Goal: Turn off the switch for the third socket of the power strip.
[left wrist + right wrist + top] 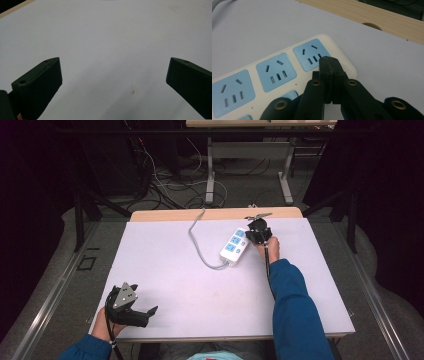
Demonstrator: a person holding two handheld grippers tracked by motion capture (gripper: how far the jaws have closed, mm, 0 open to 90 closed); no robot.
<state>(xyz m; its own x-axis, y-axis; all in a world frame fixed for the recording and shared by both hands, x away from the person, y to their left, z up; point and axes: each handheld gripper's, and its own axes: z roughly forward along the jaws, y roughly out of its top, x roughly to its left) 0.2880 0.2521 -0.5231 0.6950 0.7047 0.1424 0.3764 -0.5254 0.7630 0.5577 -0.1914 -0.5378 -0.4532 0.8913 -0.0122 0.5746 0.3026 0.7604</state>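
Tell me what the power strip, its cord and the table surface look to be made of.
Power strip: likely hard moulded plastic, smooth cream shell with matte blue socket faces. Cord: probably rubbery grey sheathing, since it curves loosely. Table surface: a matte pale sheet, perhaps laminate, with a wood-look strip at the far edge.

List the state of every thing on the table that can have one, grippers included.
Power strip: lies flat on the white table, blue sockets face up, nothing plugged into the sockets that show.
Grey cable: attached to the strip, trails in a curve off the table's far edge.
Right gripper: jaws shut together, empty, tip over the strip's end socket.
Left gripper: jaws wide open, empty, above bare table.
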